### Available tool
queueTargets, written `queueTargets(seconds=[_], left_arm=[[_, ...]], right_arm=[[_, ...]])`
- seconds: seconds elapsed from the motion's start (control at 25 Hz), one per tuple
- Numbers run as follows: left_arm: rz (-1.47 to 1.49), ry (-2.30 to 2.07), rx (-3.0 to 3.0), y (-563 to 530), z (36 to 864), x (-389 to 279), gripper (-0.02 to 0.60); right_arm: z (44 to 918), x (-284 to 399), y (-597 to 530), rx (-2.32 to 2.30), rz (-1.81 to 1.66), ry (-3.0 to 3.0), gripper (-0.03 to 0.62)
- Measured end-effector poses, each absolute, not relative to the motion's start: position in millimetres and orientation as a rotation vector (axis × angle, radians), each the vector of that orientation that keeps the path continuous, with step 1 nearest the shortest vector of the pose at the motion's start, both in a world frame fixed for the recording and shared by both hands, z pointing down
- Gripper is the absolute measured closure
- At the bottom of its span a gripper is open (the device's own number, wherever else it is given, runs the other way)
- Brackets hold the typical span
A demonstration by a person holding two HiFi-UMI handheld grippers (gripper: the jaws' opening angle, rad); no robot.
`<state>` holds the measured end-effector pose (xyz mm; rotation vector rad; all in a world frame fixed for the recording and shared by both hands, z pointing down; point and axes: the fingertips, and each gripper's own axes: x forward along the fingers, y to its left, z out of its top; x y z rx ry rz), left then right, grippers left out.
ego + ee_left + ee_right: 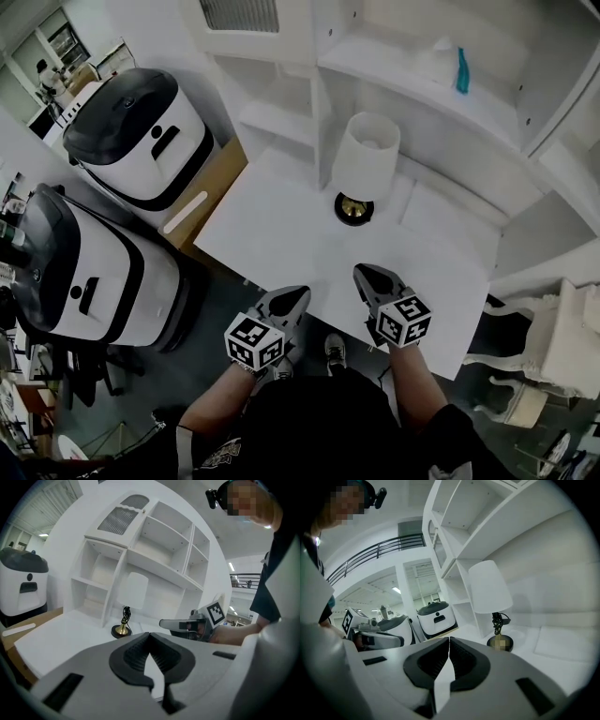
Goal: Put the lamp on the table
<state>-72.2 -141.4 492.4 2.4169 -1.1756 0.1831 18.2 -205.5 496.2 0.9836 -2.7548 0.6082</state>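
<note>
The lamp [364,167] stands upright on the white table [281,246], with a white shade, a black cord wound round its stem and a round dark-and-brass base [354,209]. It also shows in the left gripper view as the lamp [127,603] and in the right gripper view as the lamp [490,597]. My left gripper [300,293] and right gripper [360,272] hover near the table's front edge, well short of the lamp, touching nothing. Both have their jaws together with nothing between them; the left gripper [149,635] and right gripper [449,641] show the same up close.
A white shelf unit [412,84] rises behind the table; a teal bottle [462,71] stands on its upper shelf. Two large white-and-black machines [141,131] sit left of the table. An ornate white chair [553,347] is at the right.
</note>
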Motion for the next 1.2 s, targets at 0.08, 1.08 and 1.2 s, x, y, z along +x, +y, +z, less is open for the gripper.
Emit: queueTargets(seconds=[0.08, 1.08, 1.2], left_arm=[[0.192, -1.164, 2.413, -132.6, 493.7, -81.7, 0.575], [0.208, -0.878, 2.514, -36.7, 495.9, -121.6, 0.575], [0.199, -0.861, 2.521, -26.9, 495.8, -123.4, 0.575]], right_arm=[[494.8, 8.4, -189.7, 1.000, 0.614, -2.748, 0.566], [488.7, -45.2, -49.3, 1.283, 0.630, -2.649, 0.568], [488.8, -46.4, -37.1, 1.307, 0.630, -2.640, 0.568]])
